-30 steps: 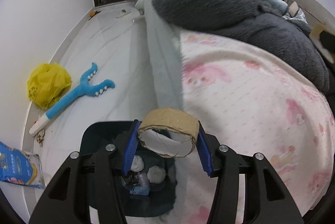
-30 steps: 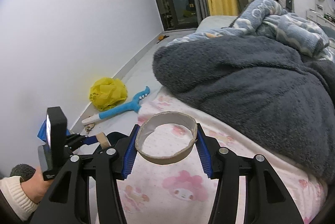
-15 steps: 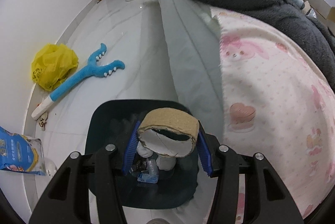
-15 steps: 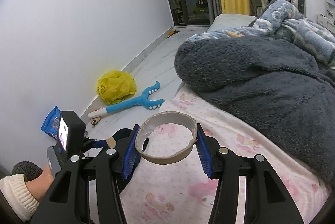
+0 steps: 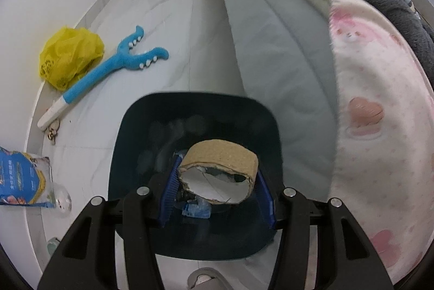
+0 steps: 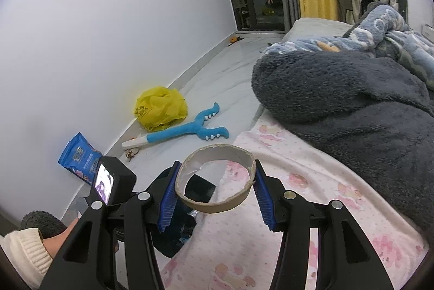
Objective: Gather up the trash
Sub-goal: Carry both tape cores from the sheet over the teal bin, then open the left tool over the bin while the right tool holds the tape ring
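My left gripper [image 5: 217, 181] is clenching a cardboard tape core [image 5: 220, 170] between its blue pads, hanging right over the open dark bin [image 5: 130, 143] at the bottom centre of the left wrist view; my right gripper [image 6: 215, 188] is gripping a second tape ring [image 6: 217, 197] above the pink bedsheet [image 6: 312, 187], lower middle of its view. I am judging this as the drop step: the left core wants releasing into the bin, where wrappers [image 5: 196, 208] are already lying, then the right ring needs carrying across. The bed edge [image 5: 271, 45] is crowding the bin on the right. A yellow bag [image 5: 69, 56], a blue plush toy [image 5: 108, 73] and a blue packet [image 5: 21, 181] are lying along the wall at left.
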`<act>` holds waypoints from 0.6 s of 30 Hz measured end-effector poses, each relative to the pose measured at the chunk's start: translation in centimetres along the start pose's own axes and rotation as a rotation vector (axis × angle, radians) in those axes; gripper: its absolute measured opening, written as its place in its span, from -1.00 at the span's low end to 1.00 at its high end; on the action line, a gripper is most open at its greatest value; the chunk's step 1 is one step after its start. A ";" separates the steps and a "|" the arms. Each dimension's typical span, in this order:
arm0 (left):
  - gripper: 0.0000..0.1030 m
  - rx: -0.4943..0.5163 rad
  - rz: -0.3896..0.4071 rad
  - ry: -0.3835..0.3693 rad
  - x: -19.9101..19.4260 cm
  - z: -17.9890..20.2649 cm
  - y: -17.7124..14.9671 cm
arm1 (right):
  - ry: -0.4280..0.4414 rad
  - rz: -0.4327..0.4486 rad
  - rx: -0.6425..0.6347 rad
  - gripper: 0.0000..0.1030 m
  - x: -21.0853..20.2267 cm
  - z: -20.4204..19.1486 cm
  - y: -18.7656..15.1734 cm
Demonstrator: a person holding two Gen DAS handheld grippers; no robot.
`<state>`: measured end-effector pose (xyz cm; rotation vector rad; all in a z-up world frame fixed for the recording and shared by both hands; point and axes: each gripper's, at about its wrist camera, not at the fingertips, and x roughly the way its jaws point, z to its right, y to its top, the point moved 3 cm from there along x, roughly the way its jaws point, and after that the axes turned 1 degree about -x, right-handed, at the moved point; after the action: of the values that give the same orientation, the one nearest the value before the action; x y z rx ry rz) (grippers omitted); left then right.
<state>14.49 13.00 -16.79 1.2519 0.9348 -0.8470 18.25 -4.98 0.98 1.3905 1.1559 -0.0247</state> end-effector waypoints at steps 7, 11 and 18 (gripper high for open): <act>0.06 -0.024 -0.054 -0.015 1.3 -1.2 -0.9 | 0.007 -0.002 0.003 0.02 0.9 -0.7 0.4; 0.06 -0.045 -0.099 -0.037 2.4 -1.9 -1.5 | 0.017 -0.023 -0.006 0.02 1.7 -1.6 0.5; 0.09 -0.061 -0.185 -0.063 4.6 -2.8 -2.8 | 0.055 -0.066 -0.032 0.01 3.9 -3.8 0.3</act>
<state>13.41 15.34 -22.34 1.0921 1.0292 -0.9905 18.10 0.34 -0.37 1.3317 1.2422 -0.0146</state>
